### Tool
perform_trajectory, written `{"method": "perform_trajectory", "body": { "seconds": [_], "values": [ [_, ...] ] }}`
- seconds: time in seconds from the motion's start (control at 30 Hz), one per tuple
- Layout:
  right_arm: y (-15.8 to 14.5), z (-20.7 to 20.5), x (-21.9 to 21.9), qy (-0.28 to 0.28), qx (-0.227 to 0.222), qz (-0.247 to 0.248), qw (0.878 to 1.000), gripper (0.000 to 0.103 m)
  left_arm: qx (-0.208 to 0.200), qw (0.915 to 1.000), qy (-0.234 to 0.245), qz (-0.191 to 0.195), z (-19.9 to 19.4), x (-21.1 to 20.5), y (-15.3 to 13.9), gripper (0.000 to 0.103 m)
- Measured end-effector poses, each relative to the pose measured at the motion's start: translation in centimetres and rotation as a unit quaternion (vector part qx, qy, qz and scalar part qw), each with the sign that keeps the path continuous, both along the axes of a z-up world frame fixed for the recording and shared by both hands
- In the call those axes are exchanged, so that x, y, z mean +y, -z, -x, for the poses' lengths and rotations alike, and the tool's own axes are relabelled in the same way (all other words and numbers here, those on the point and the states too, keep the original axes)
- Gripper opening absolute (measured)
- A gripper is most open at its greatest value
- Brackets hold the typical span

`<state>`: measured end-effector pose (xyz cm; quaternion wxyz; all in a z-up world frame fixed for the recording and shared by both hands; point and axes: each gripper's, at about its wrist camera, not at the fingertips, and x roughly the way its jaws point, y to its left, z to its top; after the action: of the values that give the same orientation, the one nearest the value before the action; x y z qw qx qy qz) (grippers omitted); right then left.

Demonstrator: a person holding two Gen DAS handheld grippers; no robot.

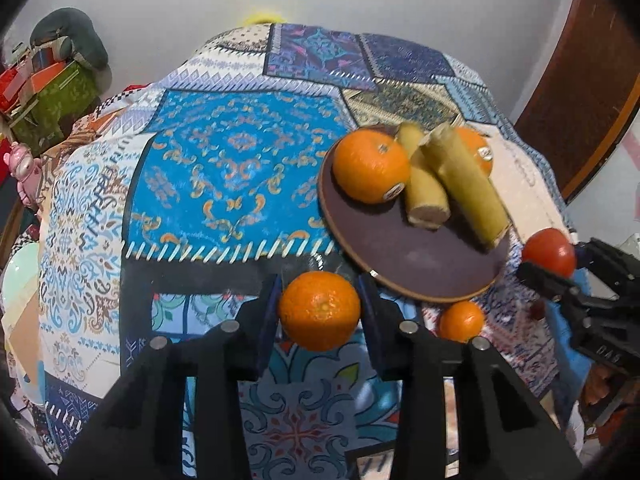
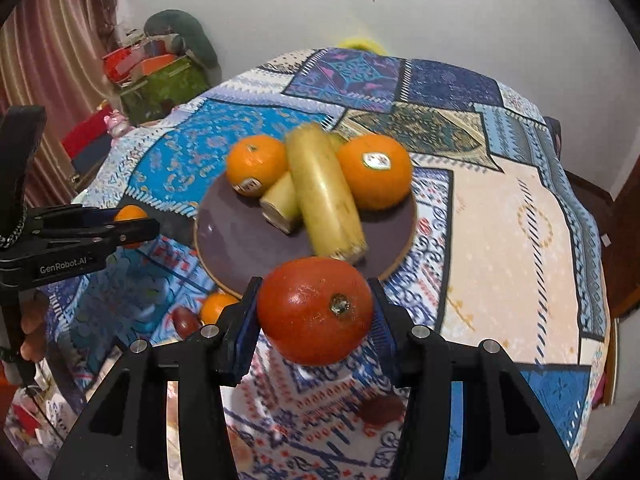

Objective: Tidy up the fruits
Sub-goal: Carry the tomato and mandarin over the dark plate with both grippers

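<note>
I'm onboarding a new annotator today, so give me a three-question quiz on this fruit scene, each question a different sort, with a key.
1. True or false: the left tool holds a tomato.
2. Multiple choice: how many oranges lie on the purple plate? A one, B two, C three.
3. Fill in: the right tool is shut on a red ____.

Key:
1. False; it grips a small orange.
2. B; one orange left of the two banana pieces, another orange on their right.
3. tomato.
</note>
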<state>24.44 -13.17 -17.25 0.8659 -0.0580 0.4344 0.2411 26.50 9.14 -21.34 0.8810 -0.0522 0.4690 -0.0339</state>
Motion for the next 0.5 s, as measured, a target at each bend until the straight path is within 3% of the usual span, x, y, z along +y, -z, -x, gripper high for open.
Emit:
{"method": "perform_trajectory", "body": {
  "seconds": [0.5],
  "values": [
    [1.2, -2.0, 4.0, -0.035, 0.013, -0.006, 0.999, 0.046, -0.006, 0.9994, 0.032, 0.009, -3.9, -2.3, -0.2, 0.038]
  ]
}}
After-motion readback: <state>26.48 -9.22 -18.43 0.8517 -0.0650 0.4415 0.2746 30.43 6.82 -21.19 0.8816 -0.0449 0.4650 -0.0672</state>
